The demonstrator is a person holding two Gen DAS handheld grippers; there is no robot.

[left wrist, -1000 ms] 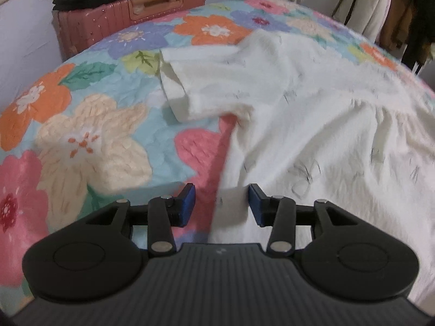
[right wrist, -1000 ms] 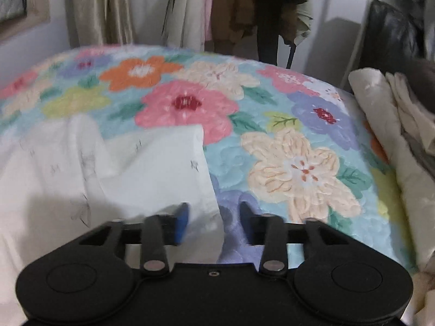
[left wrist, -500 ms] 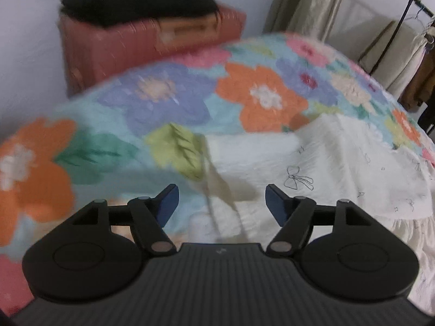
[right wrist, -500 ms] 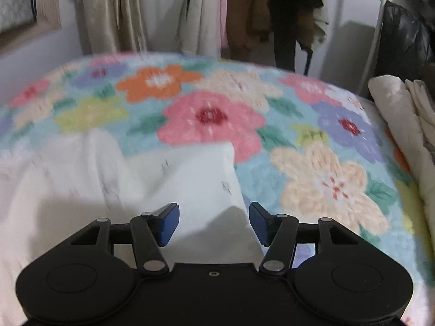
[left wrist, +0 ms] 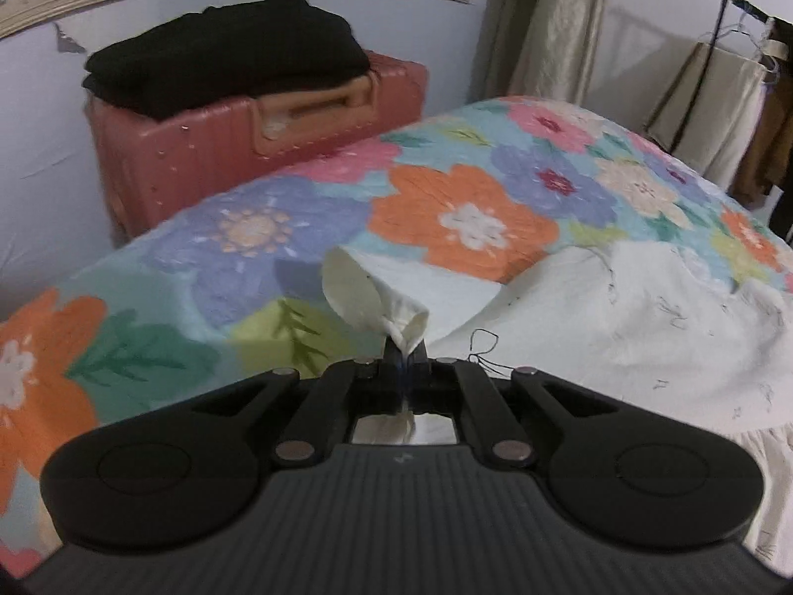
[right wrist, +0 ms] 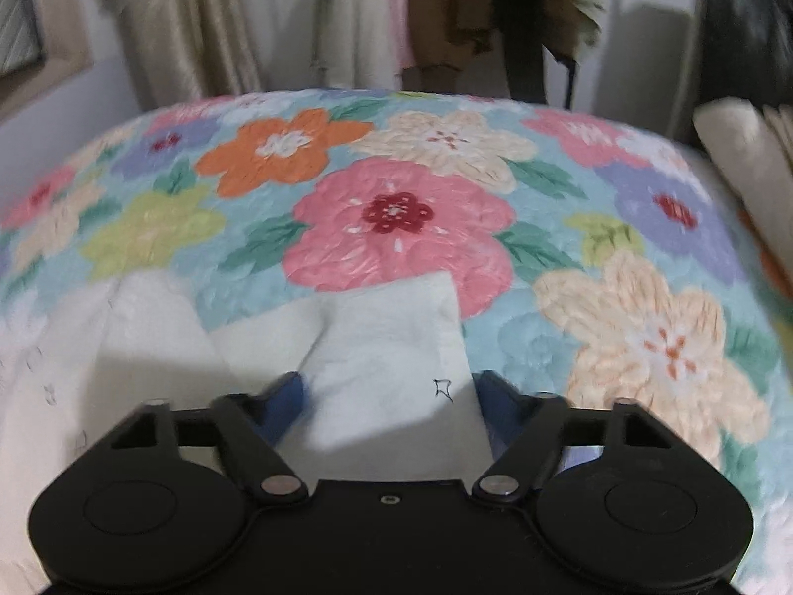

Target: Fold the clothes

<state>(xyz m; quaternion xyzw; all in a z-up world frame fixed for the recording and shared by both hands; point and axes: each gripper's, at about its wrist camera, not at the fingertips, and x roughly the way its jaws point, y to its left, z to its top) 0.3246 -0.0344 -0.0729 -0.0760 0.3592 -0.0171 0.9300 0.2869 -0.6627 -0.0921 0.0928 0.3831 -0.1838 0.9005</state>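
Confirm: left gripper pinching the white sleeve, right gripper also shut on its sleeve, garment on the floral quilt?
Not quite. The right gripper is open, straddling its sleeve, per the right wrist view. The left gripper does pinch the white sleeve on the floral quilt.

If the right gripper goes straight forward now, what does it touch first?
Most likely the white sleeve: it lies between the open fingers of the right gripper and extends ahead. Beyond it comes the floral bedspread. Depth is hard to judge.

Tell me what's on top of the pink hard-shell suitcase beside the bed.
A folded pile of black clothing lies on the pink hard-shell suitcase, covering most of its top. Anything underneath the pile is hidden.
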